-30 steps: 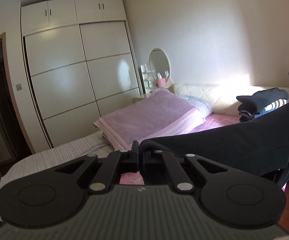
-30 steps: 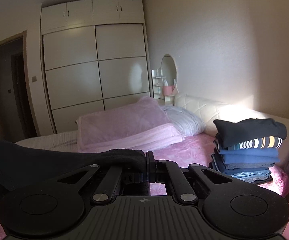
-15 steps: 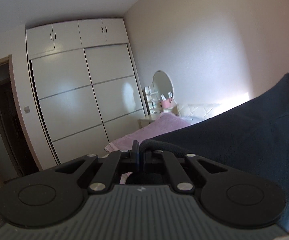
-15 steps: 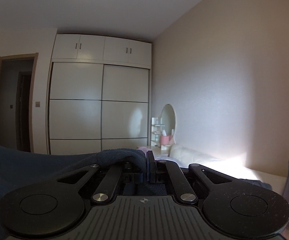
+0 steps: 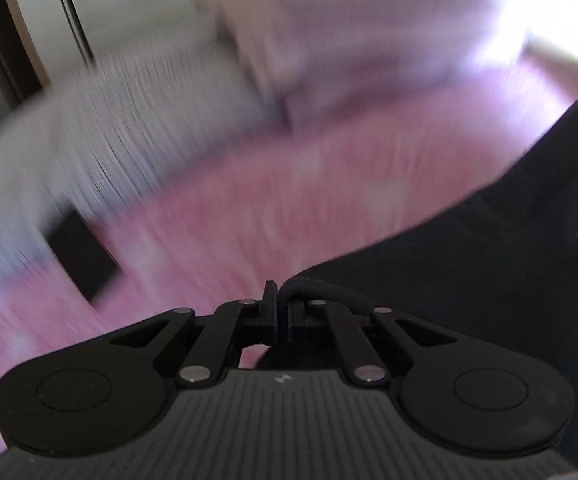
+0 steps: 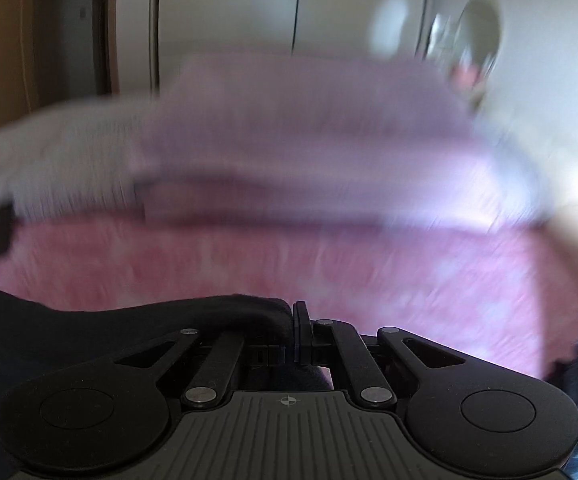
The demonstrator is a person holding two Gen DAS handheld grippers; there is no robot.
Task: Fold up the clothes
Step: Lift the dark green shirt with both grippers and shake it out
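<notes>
A dark garment (image 5: 489, 256) hangs stretched between my two grippers above the pink bed cover (image 5: 273, 200). My left gripper (image 5: 280, 304) is shut on one edge of it, and the cloth runs off to the right and down. In the right wrist view my right gripper (image 6: 292, 320) is shut on another edge of the dark garment (image 6: 89, 328), which trails away to the left. Both views are smeared by motion blur and look down at the bed.
A folded lilac blanket (image 6: 309, 120) lies across the far side of the bed. A small flat black object (image 5: 85, 256) rests on the cover at the left. White wardrobe doors (image 6: 349, 8) and a round mirror (image 6: 483, 28) stand behind the bed.
Both grippers have swung down with the garment: the views pointed at the ceiling and wardrobe half a second ago and now face the pink bed cover from close by.
</notes>
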